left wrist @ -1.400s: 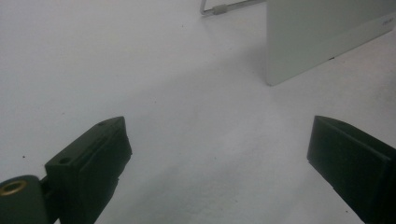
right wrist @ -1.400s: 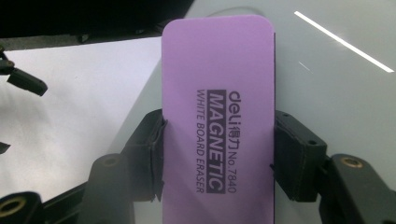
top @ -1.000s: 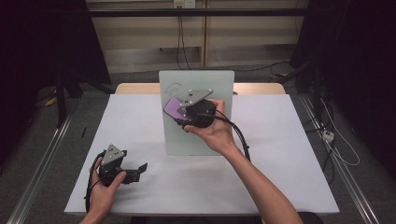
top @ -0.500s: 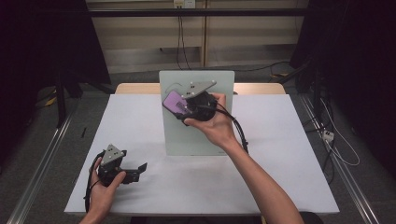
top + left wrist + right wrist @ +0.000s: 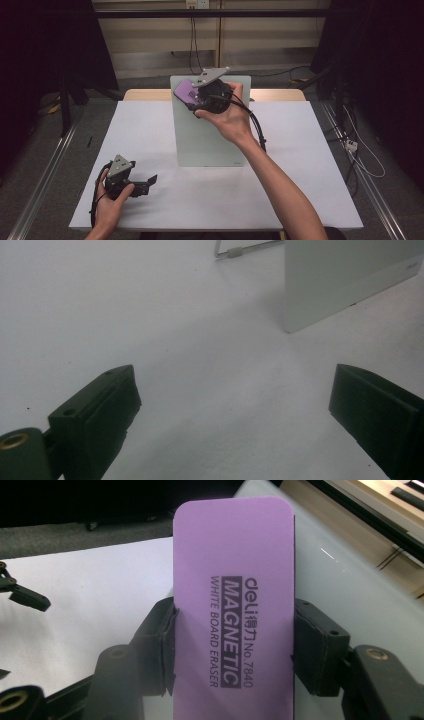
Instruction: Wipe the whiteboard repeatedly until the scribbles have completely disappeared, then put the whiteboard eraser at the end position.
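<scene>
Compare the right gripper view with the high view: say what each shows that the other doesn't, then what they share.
Right gripper view alone: the print on the purple eraser, "MAGNETIC WHITE BOARD ERASER", legible between the jaws.

High view alone: the person's hands, the left hand-held gripper open and low over the white table, and the whole whiteboard with its near edge.

Both: the right hand-held gripper shut on the eraser, over the whiteboard's far end.

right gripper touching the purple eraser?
Touching. The right gripper view shows the right gripper with both jaws pressed against the long edges of the purple eraser.
</scene>
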